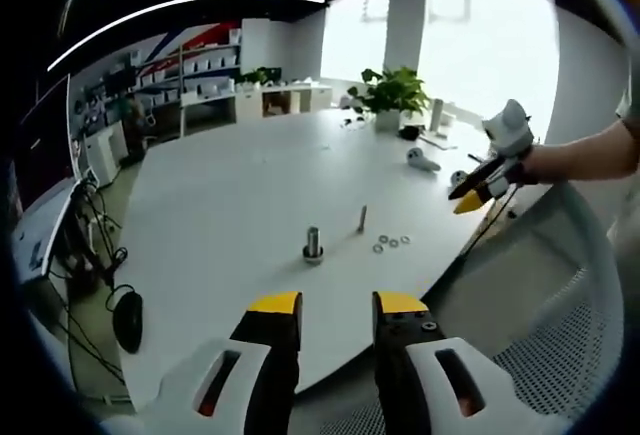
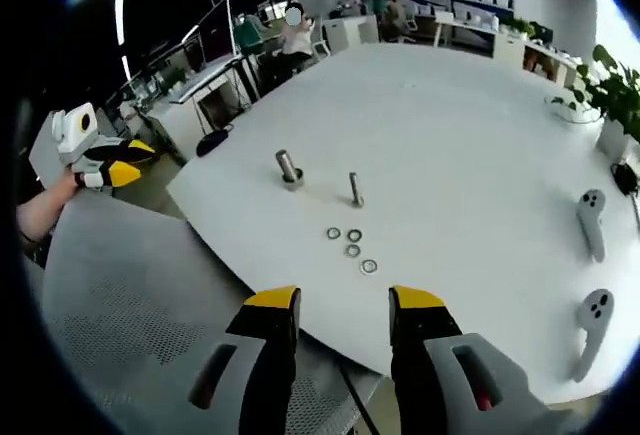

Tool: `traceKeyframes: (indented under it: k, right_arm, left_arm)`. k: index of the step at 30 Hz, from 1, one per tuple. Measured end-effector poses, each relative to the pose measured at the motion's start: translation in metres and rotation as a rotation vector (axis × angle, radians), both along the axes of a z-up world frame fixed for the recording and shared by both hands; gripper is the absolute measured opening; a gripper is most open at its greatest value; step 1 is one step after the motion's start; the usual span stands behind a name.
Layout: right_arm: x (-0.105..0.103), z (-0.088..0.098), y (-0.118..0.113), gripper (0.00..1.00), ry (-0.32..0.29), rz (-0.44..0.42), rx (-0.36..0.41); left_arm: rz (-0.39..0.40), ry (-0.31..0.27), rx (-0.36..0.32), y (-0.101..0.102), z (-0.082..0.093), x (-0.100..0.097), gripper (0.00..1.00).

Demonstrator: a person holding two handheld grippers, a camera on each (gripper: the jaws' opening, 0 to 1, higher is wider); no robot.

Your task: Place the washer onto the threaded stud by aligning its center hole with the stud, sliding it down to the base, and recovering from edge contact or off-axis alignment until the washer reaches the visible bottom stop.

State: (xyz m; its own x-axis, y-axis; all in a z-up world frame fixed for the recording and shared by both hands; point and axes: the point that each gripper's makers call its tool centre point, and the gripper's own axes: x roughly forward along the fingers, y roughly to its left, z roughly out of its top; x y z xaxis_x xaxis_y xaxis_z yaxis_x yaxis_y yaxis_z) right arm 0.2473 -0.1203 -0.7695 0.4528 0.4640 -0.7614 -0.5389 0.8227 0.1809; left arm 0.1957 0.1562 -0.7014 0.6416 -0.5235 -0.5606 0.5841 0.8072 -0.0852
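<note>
On the white table (image 2: 450,125) a slim threaded stud (image 2: 355,189) (image 1: 362,218) stands upright. A thicker stud on a wide base (image 2: 289,168) (image 1: 313,245) stands beside it. Several small washers (image 2: 352,249) (image 1: 392,243) lie flat on the table close to the slim stud, nearer to me in the right gripper view. My right gripper (image 2: 344,300) hangs open and empty short of the table edge, well back from the washers. My left gripper (image 1: 337,305) is also open and empty, off the table's near edge. Each gripper appears in the other's view: the right gripper (image 1: 487,180) and the left gripper (image 2: 100,160), each held by a hand.
Two white hand controllers (image 2: 590,220) (image 2: 595,320) lie at the table's right in the right gripper view. A potted plant (image 1: 392,95) and small items stand at the far side. A grey mesh chair (image 2: 130,305) sits below the table edge. Desks, shelves and a seated person are behind.
</note>
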Motion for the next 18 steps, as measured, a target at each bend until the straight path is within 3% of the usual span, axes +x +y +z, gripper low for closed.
traceKeyframes:
  k: [6,10,18]
  right_arm:
    - [0.014,-0.018,-0.004,0.38,0.027,0.001,-0.036]
    - [0.014,-0.036,-0.009,0.37,0.052,0.029,-0.089]
    - [0.014,-0.058,-0.018,0.37,0.08,0.034,-0.126]
  left_arm:
    - [-0.02,0.007,0.006,-0.003,-0.002,-0.001,0.26]
    - [-0.015,0.01,0.004,-0.002,-0.002,-0.001,0.26]
    - [-0.009,0.004,0.008,-0.001,-0.002,-0.001,0.25]
